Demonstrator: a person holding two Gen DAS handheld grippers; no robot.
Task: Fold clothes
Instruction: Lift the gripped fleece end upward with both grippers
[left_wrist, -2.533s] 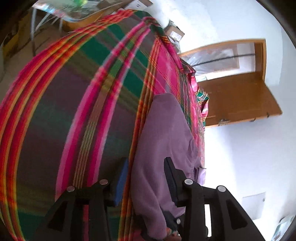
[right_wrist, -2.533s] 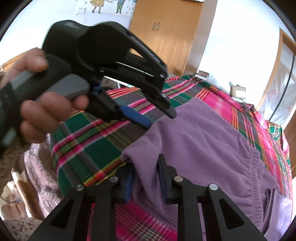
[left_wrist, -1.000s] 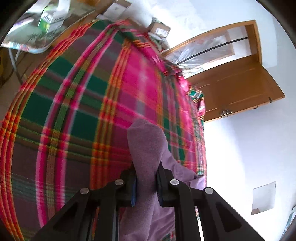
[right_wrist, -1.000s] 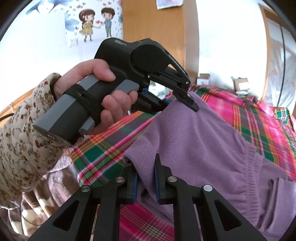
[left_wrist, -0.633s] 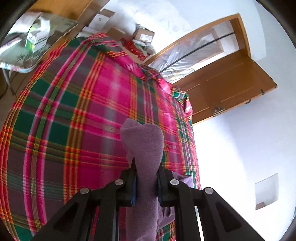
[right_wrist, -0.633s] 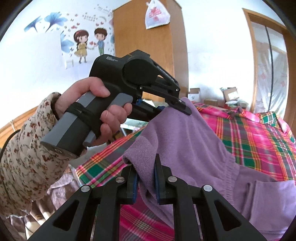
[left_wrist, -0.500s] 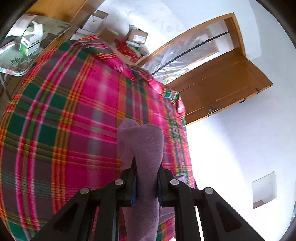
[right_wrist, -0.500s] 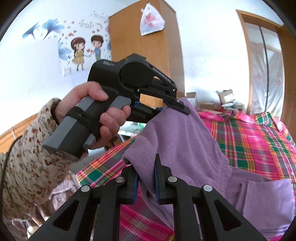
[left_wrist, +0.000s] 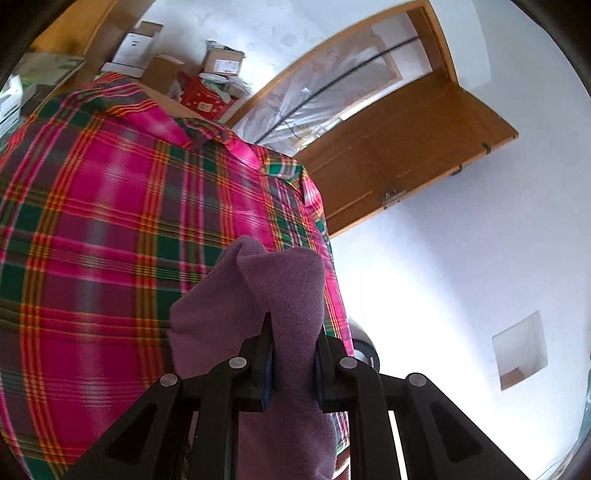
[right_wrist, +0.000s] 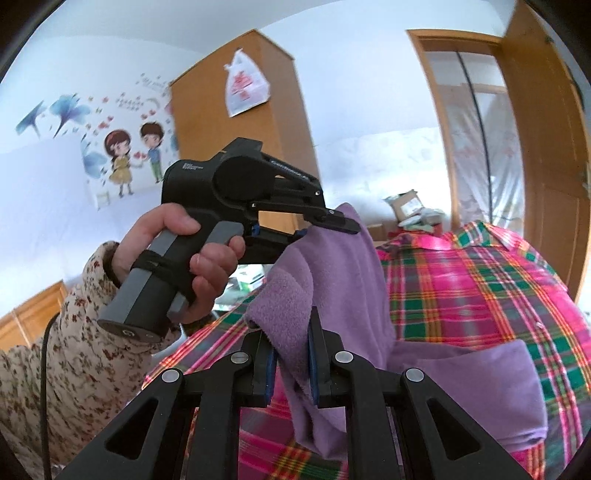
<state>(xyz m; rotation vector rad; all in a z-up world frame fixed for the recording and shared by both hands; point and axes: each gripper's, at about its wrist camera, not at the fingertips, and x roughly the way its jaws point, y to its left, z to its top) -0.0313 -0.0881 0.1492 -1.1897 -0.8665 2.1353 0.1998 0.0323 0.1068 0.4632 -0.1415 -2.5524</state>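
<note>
Plaid bedspread (left_wrist: 110, 229) under lifted purple garment (right_wrist: 343, 280)

Both grippers closed on purple garment (right_wrist: 343, 280), lifted edge off plaid bedspread (left_wrist: 110, 229).

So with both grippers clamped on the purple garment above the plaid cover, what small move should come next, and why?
Probably carry both held corners forward over the far end and lower them. The left gripper and right gripper each pinch the purple garment raised, while its far end lies on the plaid cover.
</note>
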